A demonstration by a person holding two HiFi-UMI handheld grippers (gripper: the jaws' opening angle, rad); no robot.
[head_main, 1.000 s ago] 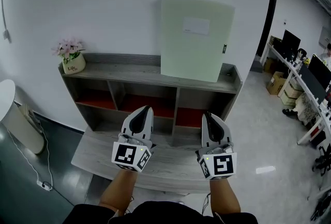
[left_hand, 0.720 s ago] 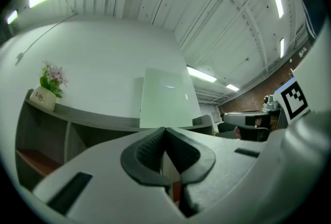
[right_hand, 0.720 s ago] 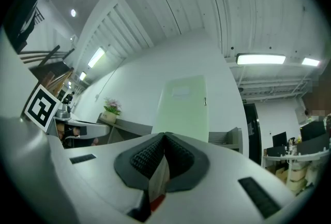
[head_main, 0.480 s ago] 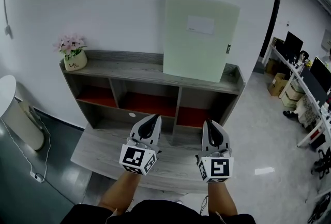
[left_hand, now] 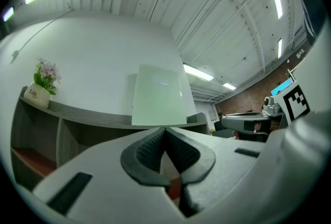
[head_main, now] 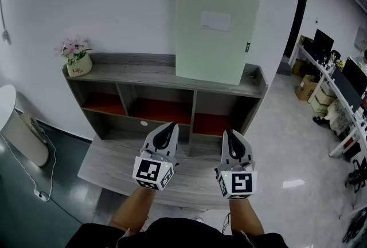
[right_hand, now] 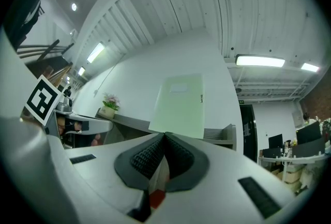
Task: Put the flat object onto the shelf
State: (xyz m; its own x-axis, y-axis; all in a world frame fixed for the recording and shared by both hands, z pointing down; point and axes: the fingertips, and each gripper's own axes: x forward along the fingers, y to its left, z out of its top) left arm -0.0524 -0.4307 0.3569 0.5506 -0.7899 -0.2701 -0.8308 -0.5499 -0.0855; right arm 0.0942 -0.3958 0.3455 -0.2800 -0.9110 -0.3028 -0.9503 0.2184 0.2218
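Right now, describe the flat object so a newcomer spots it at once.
Find the grey shelf against the white wall. At the right end of its top, a pale green panel stands against the wall. Unlike the small flower pot at the left end, it is tall, flat and bears a white label.

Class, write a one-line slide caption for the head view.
Left gripper and right gripper, both shut and empty, hover before the grey shelf; the green board stands on its top against the wall.
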